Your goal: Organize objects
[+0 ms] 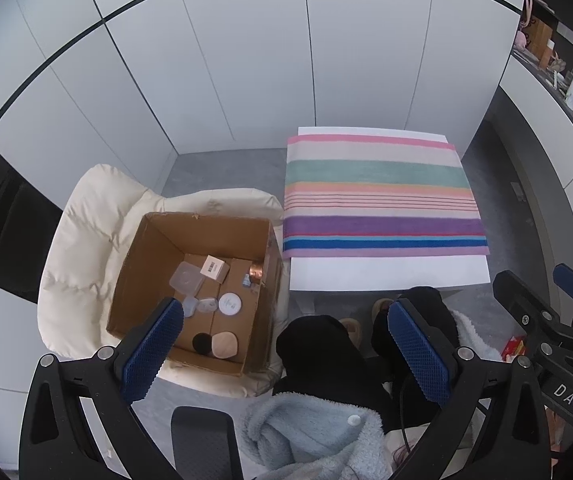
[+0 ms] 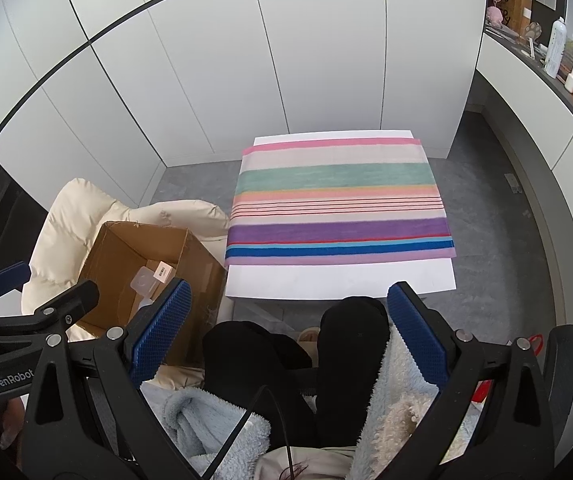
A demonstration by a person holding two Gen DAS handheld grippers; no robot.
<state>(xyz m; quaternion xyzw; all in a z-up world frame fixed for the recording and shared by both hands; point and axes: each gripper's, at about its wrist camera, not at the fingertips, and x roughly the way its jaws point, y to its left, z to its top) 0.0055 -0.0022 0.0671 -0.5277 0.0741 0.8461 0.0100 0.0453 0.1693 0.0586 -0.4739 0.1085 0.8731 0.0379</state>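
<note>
Small items (clear plastic tubs (image 1: 185, 278), round white jar (image 1: 229, 303)) are all sitting inside brown cardboard box (image 1: 154, 252); striped towel (image 1: 378, 196) on white table (image 1: 386, 272) beside box is lying bare; fits start or end; both hand-held grippers, left (image 1: 286, 344) and right (image 2: 288, 332), are hanging wide, holding nothing

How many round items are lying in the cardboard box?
4 visible in the cardboard box: a white round lid mid-floor, a copper tin by the right wall, a black disc and a beige puff at the near edge. The left gripper's finger may hide more.
</note>
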